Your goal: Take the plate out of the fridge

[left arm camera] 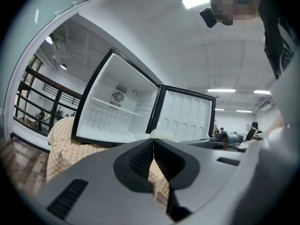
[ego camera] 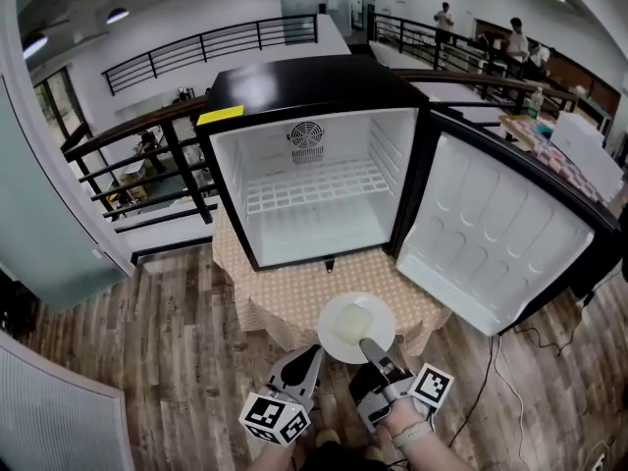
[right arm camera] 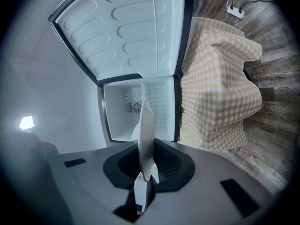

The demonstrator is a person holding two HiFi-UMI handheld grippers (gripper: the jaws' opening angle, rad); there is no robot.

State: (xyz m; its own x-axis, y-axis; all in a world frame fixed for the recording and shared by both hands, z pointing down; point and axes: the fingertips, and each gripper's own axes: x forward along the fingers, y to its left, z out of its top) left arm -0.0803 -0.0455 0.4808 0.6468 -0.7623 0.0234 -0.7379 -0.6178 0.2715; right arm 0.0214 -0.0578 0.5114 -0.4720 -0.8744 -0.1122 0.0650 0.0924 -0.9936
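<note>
A white plate (ego camera: 356, 327) carrying a pale square piece of food hangs over the front edge of the checked table, outside the fridge (ego camera: 304, 86). My right gripper (ego camera: 370, 345) is shut on the plate's near rim. The right gripper view shows the plate (right arm camera: 146, 121) edge-on, clamped between the jaws of the right gripper (right arm camera: 146, 149). My left gripper (ego camera: 312, 354) is low, just left of the plate, apart from it. In the left gripper view the left gripper (left arm camera: 153, 143) has its jaws pressed together, holding nothing, with the plate (left arm camera: 157, 135) just beyond.
The black fridge stands open with a bare wire shelf (ego camera: 314, 186). Its door (ego camera: 500, 234) is swung out to the right. A yellow checked cloth (ego camera: 285, 297) covers the small table under it. Wood floor surrounds it, with a cable (ego camera: 491, 381) at right and railings (ego camera: 147, 150) behind.
</note>
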